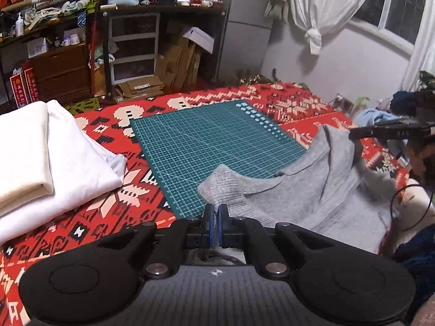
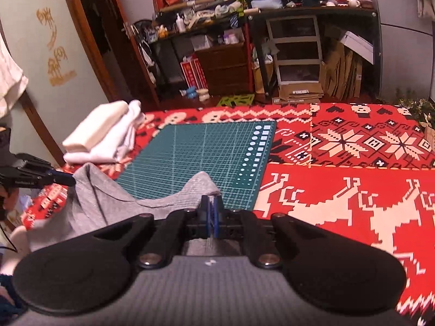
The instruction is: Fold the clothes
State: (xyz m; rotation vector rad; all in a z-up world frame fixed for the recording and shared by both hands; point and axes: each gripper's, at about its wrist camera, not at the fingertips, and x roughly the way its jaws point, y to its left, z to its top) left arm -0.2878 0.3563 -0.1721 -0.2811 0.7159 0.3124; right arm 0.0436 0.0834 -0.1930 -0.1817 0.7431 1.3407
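Pinching grey garment (image 1: 312,190): left claw (image 1: 216,210), right claw (image 2: 211,203).

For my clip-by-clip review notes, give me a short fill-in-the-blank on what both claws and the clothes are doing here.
1. Both the left claw and the right claw are shut on a ____ garment.
2. The garment's lifted edge hangs over a green ____ mat.
3. The folded stack left of the mat is ____ in colour.

Missing words: grey; cutting; white
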